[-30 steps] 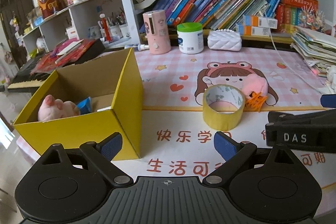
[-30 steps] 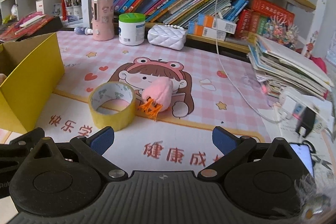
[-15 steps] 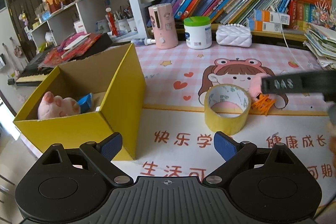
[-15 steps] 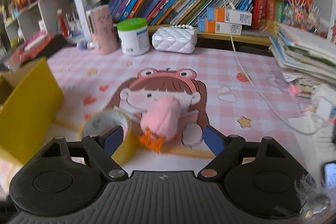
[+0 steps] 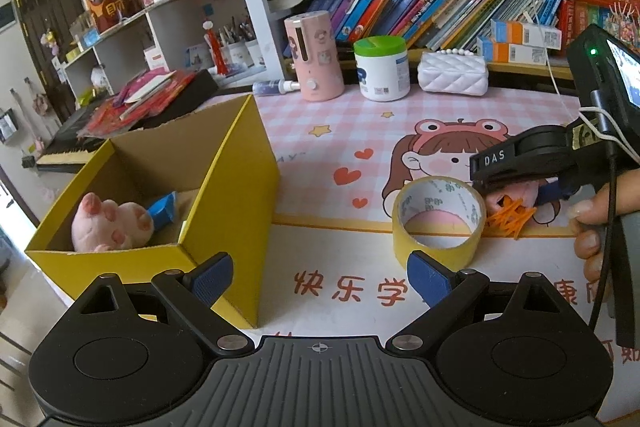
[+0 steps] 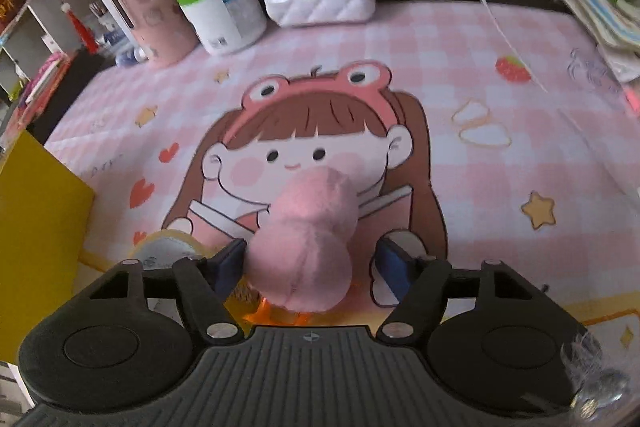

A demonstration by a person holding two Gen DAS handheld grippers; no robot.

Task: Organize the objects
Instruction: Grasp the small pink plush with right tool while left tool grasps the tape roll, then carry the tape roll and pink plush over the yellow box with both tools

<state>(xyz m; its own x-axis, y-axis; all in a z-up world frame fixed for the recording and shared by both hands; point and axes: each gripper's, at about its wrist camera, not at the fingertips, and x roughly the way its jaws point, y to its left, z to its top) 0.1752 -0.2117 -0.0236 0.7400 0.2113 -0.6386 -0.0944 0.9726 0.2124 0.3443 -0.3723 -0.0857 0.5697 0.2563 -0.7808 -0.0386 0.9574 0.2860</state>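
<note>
Both pads (image 6: 230,265) flank pink plush (image 6: 308,239) (jaws apart).

"DAS" on right tool (image 5: 516,183)

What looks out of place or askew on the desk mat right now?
Nothing is spilled or damaged. Two loose items sit on the mat outside the yellow box: the tape roll, lying flat, and the pink plush toy beside it, now between the open right tongs. The left tongs are open and empty.
</note>
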